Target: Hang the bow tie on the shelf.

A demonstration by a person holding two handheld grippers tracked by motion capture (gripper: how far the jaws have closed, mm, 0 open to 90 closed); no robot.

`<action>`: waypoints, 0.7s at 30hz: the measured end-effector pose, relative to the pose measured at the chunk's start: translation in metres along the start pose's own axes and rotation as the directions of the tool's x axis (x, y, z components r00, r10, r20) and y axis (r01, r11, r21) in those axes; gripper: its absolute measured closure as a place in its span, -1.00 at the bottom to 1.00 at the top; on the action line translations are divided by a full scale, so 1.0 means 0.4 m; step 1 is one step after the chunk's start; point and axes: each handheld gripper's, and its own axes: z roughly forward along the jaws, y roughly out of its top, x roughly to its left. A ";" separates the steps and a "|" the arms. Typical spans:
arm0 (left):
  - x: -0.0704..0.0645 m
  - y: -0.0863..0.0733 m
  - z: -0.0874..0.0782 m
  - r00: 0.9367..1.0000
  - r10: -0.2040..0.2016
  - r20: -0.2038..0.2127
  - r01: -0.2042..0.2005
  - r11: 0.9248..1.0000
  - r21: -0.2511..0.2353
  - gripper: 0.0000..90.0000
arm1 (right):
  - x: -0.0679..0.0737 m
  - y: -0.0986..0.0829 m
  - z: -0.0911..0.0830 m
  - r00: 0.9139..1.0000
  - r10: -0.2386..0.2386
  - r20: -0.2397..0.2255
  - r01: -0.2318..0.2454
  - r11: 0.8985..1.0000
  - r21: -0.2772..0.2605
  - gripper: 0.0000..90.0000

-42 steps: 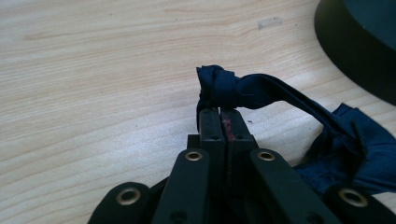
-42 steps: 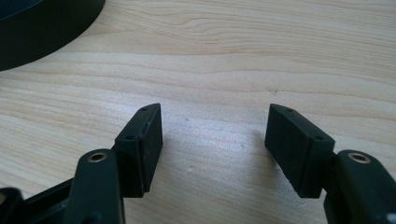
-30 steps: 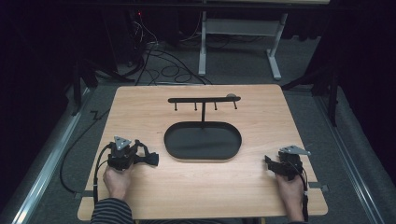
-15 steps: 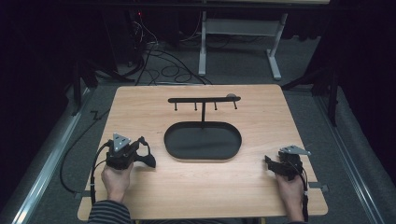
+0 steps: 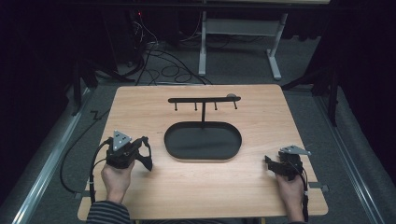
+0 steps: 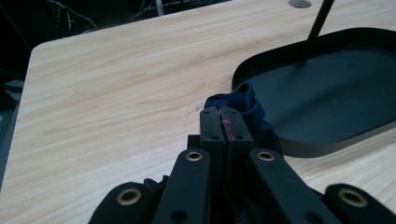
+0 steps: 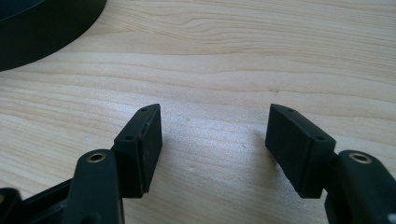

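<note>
My left claw (image 6: 225,122) is pressed together on a small piece of dark blue cloth (image 6: 243,107); in the left gripper view the fabric bulges out above and to the right of the closed jaws, and a thin red line shows between them. I hold this claw over the left front part of the light wooden desk (image 5: 140,112), just beside the left end of the black oval metal tray (image 5: 203,141), and the cloth hangs dark from its tip (image 5: 144,158) in the high view. From the tray's back edge a thin black post rises and carries a black horizontal bar with small hooks (image 5: 204,99) (nothing hangs on them). My right claw (image 7: 215,135) is spread wide, with only bare wood between its jaws, and it rests low at the right front part of the desk (image 5: 275,164), well apart from the cloth and to the right of the tray.
</note>
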 end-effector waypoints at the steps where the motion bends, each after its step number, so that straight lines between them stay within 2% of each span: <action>1: -0.003 0.003 -0.001 1.000 0.003 0.006 -0.003 1.000 -0.004 0.99 | 0.000 0.000 0.000 1.000 0.000 0.000 0.000 1.000 0.000 -0.16; 14: -0.030 0.045 -0.011 0.996 0.013 0.089 -0.011 1.000 -0.023 0.99 | 0.000 0.000 0.000 1.000 -0.007 -0.002 0.007 1.000 0.000 -0.16; 21: -0.048 0.064 -0.015 0.992 0.041 0.119 -0.038 0.999 -0.027 0.99 | 0.000 0.000 0.000 1.000 -0.008 -0.001 0.008 1.000 0.000 -0.16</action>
